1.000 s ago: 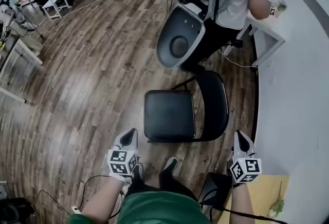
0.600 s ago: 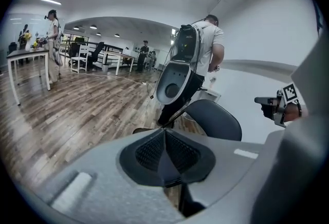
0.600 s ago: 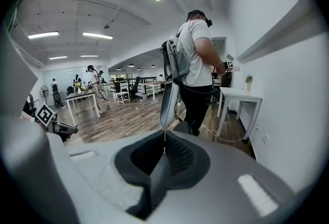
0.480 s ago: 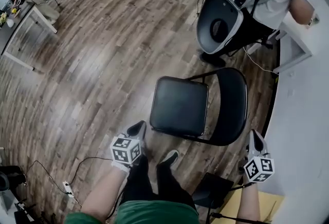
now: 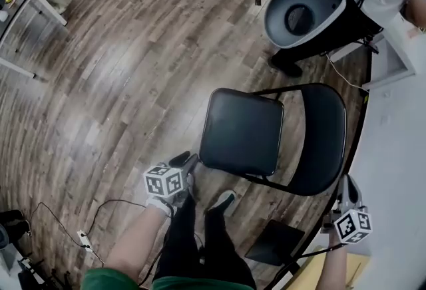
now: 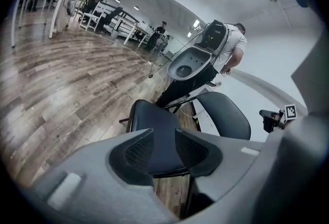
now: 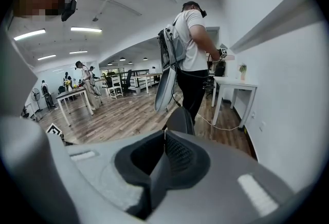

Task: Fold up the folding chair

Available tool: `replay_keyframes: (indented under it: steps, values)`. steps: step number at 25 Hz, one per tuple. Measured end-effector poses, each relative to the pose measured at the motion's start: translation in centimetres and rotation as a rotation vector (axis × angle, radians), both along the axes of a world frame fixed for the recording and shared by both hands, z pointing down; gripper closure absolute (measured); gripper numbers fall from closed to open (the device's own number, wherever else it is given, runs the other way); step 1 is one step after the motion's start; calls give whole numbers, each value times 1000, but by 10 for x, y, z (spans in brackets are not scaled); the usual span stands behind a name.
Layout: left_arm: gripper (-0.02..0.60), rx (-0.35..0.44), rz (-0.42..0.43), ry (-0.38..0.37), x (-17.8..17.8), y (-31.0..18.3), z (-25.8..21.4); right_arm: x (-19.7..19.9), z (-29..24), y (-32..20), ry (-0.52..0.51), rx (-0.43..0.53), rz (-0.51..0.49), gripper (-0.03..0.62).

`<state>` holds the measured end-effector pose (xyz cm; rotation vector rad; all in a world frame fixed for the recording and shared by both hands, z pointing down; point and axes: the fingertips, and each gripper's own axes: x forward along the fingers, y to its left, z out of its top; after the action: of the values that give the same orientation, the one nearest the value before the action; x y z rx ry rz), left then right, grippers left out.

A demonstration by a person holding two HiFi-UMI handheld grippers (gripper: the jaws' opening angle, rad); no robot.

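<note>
One open folding chair (image 5: 243, 132) faces left, backrest (image 5: 324, 139) at right.

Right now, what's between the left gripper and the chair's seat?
Only a sliver of wood floor, in the head view. The left gripper, jaws opening on nothing, aims at the seat.

Nothing in the room can be read from where I stand: no word, number, brand or sign is clear enough to make out on anything.
</note>
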<state>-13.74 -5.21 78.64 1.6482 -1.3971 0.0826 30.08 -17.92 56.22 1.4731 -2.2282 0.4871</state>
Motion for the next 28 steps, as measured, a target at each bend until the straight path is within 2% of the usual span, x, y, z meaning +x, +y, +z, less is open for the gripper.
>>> replay_keyframes:
  steps: [4, 8, 12, 16, 20, 23, 26, 28]
  values:
    - [437, -29, 37, 93, -11, -8, 43, -5, 7, -8, 72, 31, 8, 567]
    - [437, -48, 43, 174, -20, -22, 84, 12, 14, -28, 114, 61, 66, 563]
    - [407, -80, 70, 227, -21, -32, 125, 26, 29, -43, 76, 55, 147, 559]
    - [403, -140, 108, 243, -19, -30, 166, 27, 46, -47, 48, 46, 182, 557]
    - [376, -179, 85, 293, -19, -39, 201, 33, 55, -56, 36, 61, 203, 547]
    - [341, -196, 71, 360, -15, -45, 222, 34, 59, -64, -14, 79, 214, 504]
    - [298, -210, 101, 405, -6, -50, 238, 34, 69, -63, -92, 37, 230, 438]
    - [271, -226, 119, 430, 5, -50, 250, 37, 78, -61, -102, 6, 241, 399]
